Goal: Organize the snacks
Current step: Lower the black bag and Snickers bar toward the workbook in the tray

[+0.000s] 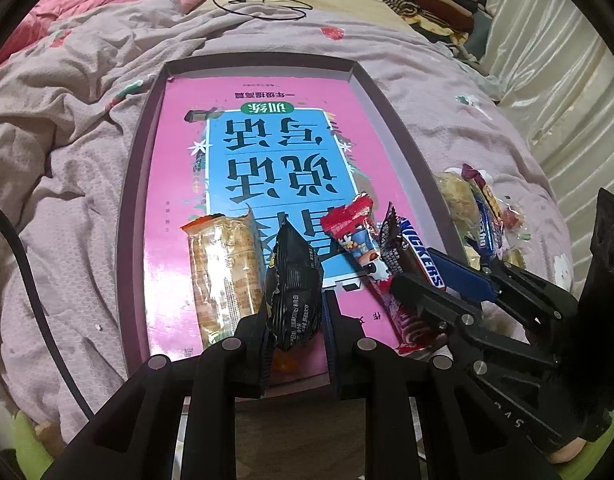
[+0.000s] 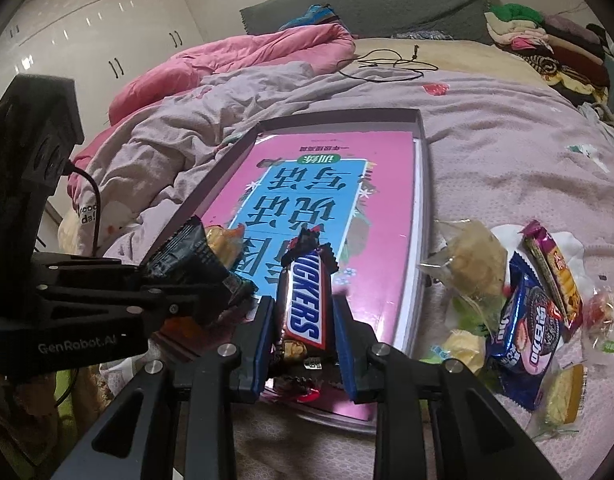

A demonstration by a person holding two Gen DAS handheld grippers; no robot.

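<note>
A shallow box lid (image 1: 139, 184) with a pink and blue book inside lies on the bed. My left gripper (image 1: 295, 320) is shut on a black snack packet (image 1: 293, 280), over the lid's near end. Beside it lie a cracker pack (image 1: 223, 268) and a red candy wrapper (image 1: 359, 248). My right gripper (image 2: 303, 320) is shut on a Snickers bar (image 2: 305, 300), also over the lid's near end; the bar shows in the left wrist view (image 1: 417, 252). The left gripper with the black packet (image 2: 195, 256) shows in the right wrist view.
Loose snacks lie on the lilac blanket right of the lid: a clear bag of chips (image 2: 473, 260), a blue Oreo pack (image 2: 523, 320), a purple cracker pack (image 2: 555, 276) and small candies. A pink quilt (image 2: 243, 60), a black cable (image 2: 391, 62) and piled clothes (image 2: 547, 40) lie further back.
</note>
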